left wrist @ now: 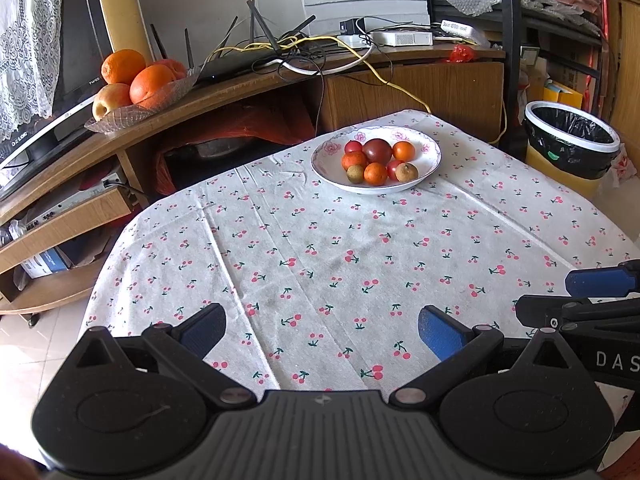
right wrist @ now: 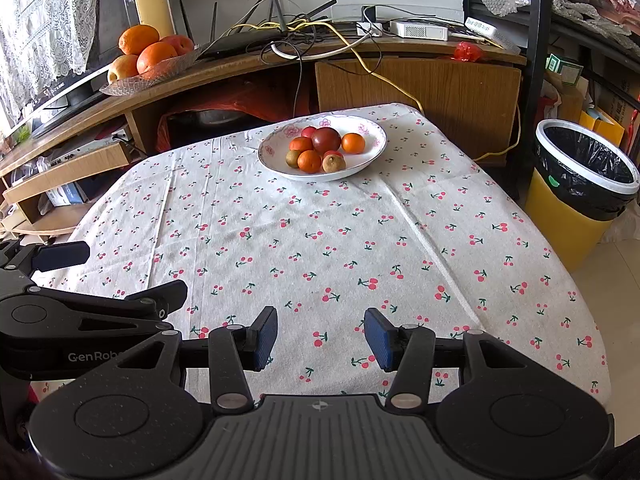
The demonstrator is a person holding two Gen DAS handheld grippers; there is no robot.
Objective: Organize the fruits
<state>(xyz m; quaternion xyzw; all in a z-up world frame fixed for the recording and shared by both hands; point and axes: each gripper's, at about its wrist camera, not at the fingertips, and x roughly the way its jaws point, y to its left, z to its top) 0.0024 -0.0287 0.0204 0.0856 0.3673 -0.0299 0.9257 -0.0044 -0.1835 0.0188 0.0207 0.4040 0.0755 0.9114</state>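
The left gripper (left wrist: 322,330) has its blue-padded fingers (left wrist: 440,334) spread wide, holding nothing; the right gripper (right wrist: 320,338) stands half open, also bare. Both hover over the near edge of the cherry-print cloth table (right wrist: 320,240). At 12 o'clock, near the far edge, the white floral porcelain plate (left wrist: 430,162) holds small orange, red and brown fruits (left wrist: 376,158), well apart from both.

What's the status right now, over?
Both hand-held grippers, left and right, open, empty. Fruit sits in plate across table. Nothing in the way.
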